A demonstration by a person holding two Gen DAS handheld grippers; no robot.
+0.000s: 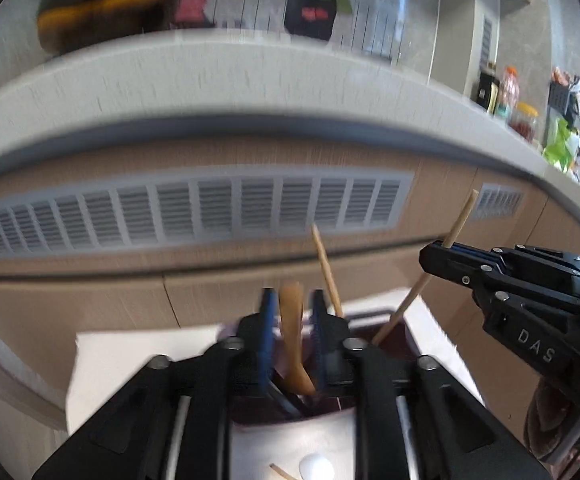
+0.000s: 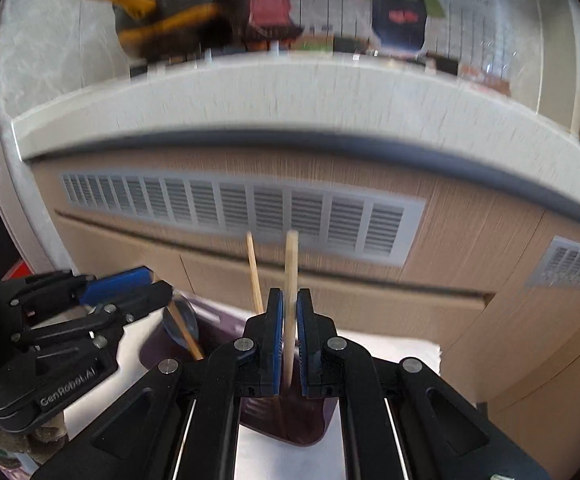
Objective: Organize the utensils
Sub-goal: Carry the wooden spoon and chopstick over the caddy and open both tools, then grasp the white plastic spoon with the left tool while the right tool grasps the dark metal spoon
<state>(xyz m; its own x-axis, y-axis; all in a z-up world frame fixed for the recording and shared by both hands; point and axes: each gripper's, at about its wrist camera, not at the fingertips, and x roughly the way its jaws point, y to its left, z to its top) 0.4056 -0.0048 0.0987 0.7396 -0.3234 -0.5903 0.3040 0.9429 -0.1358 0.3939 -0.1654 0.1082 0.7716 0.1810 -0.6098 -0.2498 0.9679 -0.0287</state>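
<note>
Two handheld claws work over a dark purple holder [image 2: 290,420] at lower centre of both frames, standing on a white bench [image 1: 130,360]. The right claw [image 2: 289,344] is closed on one chopstick [image 2: 291,280], held nearly upright with its lower end inside the holder. The left claw [image 1: 292,340] brackets a wooden spoon handle [image 1: 293,336] between narrowly parted pads; whether they pinch it cannot be told. The step in hand appears to be seating utensils in the holder; next, each claw likely needs to ease open and lift straight up. Counted: two chopsticks, the second [image 2: 255,276] leaning free just left, one wooden handle, one holder, and one metal spoon bowl [image 2: 182,320] at lower left.
</note>
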